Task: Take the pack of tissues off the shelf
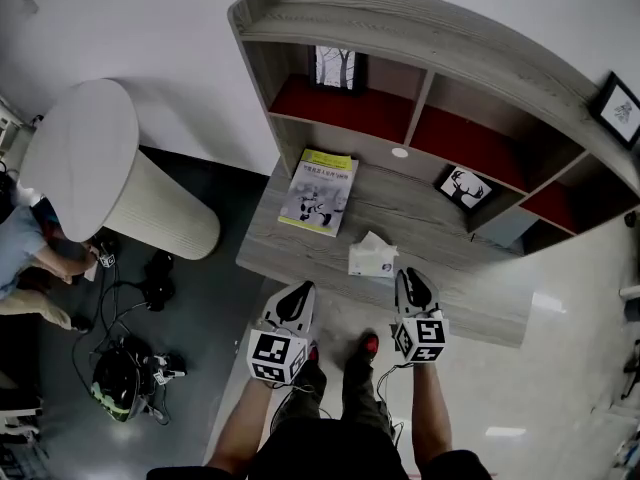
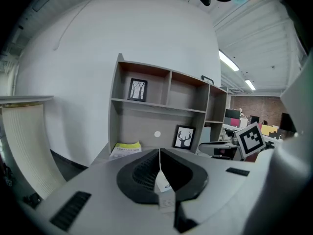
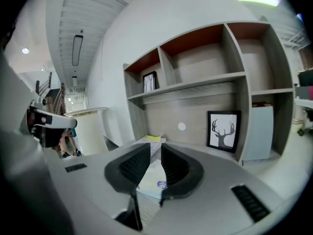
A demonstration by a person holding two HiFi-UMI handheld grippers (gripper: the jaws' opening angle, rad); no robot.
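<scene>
The pack of tissues is not yet taken. It sits upright on the lowest board of the shelf, a tissue tufted out of its top. It is just ahead of both grippers and apart from them, to the right of the left gripper's line and to the left of the right one's.

Our left gripper is clenched on nothing, its tips meeting. We take it to be on standby, since a light pack needs only one grip.

Our right gripper is released, with a narrow gap between its jaws and nothing pressed in them. In its own view the pack shows low through that gap, beyond the tips. We judge this gripper to be the one lined up for the pick, though the gap looks too slim for the pack's body.

A booklet lies further ahead of the left gripper, and a deer picture leans further ahead of the right. Both are well clear of the approach.
</scene>
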